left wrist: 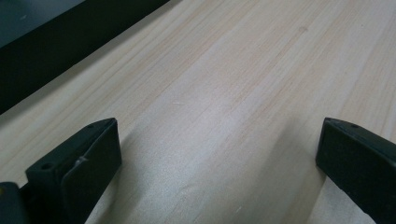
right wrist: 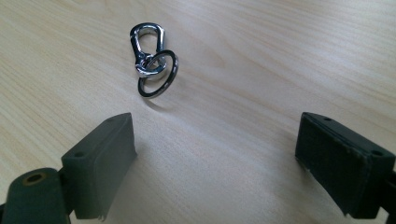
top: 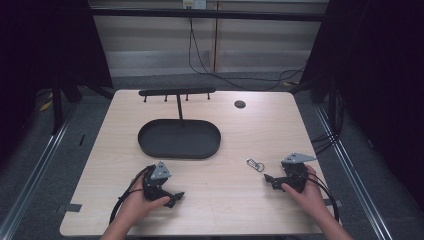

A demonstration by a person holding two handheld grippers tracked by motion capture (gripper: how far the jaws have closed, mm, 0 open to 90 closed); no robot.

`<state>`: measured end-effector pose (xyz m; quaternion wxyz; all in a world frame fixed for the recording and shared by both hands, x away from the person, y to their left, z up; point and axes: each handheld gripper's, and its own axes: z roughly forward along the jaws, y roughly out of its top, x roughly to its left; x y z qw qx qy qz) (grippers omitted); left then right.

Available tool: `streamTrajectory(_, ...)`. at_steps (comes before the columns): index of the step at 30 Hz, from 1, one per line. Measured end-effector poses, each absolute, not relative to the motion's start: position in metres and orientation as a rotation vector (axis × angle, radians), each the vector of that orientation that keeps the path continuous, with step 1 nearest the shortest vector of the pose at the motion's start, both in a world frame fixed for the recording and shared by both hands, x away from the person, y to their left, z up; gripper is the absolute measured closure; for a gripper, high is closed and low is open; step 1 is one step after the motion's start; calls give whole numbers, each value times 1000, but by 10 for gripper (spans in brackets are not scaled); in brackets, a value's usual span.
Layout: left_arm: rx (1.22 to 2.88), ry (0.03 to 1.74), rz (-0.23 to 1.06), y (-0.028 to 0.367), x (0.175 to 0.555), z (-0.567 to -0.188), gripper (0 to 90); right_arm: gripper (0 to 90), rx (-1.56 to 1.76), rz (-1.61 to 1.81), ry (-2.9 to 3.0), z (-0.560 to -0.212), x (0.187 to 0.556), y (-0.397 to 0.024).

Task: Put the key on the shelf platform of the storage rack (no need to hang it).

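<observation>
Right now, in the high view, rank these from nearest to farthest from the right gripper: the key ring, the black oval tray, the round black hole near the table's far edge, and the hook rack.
Measured from the right gripper:
1. Key ring, just ahead of its open jaws.
2. Black oval tray, mid-table, toward the left.
3. Round black hole, near the far edge.
4. Hook rack, behind the tray at the far edge.
</observation>
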<state>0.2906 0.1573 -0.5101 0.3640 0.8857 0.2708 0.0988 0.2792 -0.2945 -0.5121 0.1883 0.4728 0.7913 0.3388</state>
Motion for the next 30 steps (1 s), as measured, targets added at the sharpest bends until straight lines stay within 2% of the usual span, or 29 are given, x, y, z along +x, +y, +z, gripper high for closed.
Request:
streamTrajectory(23,2279,696,253,157,291,-510,0,142,1422,705,2454,-487,287,-298)
streamTrajectory(30,2280,696,254,157,291,-510,0,208,1425,681,2522,-476,290,-290)
